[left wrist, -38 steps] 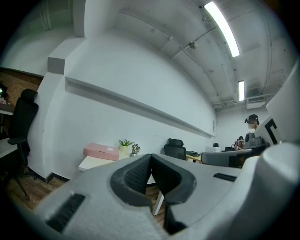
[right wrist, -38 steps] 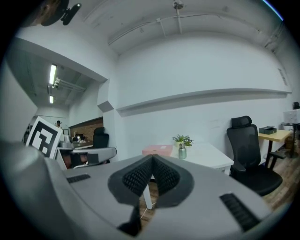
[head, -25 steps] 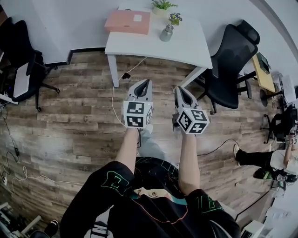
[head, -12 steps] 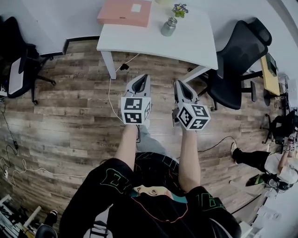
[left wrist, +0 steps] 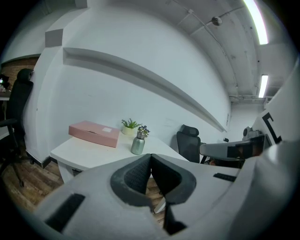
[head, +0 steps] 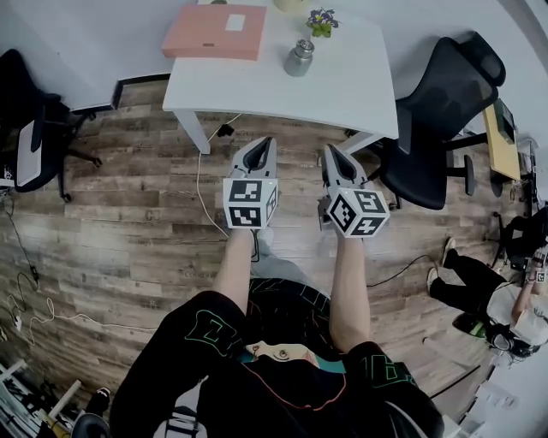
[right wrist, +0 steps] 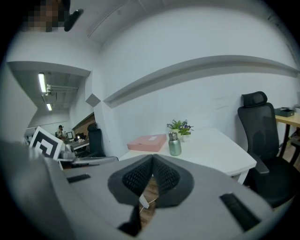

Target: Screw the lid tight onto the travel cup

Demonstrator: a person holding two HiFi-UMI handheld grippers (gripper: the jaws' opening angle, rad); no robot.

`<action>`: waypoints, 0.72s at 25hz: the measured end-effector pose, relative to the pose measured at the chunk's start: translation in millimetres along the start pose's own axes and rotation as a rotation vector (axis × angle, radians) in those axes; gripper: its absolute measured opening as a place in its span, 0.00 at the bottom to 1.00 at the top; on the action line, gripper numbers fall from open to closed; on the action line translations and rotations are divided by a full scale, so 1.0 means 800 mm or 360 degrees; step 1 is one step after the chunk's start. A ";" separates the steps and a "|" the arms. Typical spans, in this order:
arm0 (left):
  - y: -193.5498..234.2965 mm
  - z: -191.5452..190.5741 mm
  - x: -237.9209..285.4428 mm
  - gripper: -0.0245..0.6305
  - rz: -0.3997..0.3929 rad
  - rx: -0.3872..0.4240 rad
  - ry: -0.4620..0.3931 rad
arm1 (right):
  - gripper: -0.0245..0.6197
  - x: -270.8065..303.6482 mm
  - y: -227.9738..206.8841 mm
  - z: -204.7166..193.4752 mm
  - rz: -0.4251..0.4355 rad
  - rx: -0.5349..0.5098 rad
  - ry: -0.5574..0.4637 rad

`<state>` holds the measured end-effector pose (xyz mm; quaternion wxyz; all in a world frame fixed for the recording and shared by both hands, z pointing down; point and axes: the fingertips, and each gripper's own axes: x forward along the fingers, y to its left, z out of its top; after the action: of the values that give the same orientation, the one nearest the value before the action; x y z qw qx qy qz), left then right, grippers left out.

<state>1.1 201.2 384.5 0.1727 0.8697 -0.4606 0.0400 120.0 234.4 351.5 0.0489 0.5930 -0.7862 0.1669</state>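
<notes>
A small metal travel cup (head: 299, 59) with its lid on stands on the white table (head: 342, 90) ahead; it also shows in the left gripper view as the cup (left wrist: 138, 143) and in the right gripper view as the cup (right wrist: 175, 144). My left gripper (head: 266, 144) and right gripper (head: 330, 152) are held side by side over the wooden floor, well short of the table. Both are shut, tips together, with nothing between them.
A pink box (head: 214, 32) lies at the table's back left, and potted plants (head: 322, 21) stand behind the cup. A black office chair (head: 437, 111) is right of the table, another chair (head: 30, 128) at far left. A cable (head: 201, 184) runs over the floor.
The table and cup have come nearer and slid down in the head view as the person steps forward. Both grippers stay shut and side by side.
</notes>
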 end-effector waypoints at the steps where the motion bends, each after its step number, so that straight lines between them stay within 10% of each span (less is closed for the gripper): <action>1: -0.001 0.002 0.007 0.05 -0.0003 0.0012 0.0009 | 0.05 0.004 -0.006 0.003 0.0000 0.0012 -0.0011; 18: -0.045 0.045 0.084 0.05 -0.0024 0.0321 0.0093 | 0.05 0.011 -0.100 0.045 -0.0028 0.0210 -0.0214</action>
<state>65.8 154.6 357.1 0.0981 0.8846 -0.4424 0.1103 197.8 195.4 336.1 -0.0417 0.6117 -0.7697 0.1778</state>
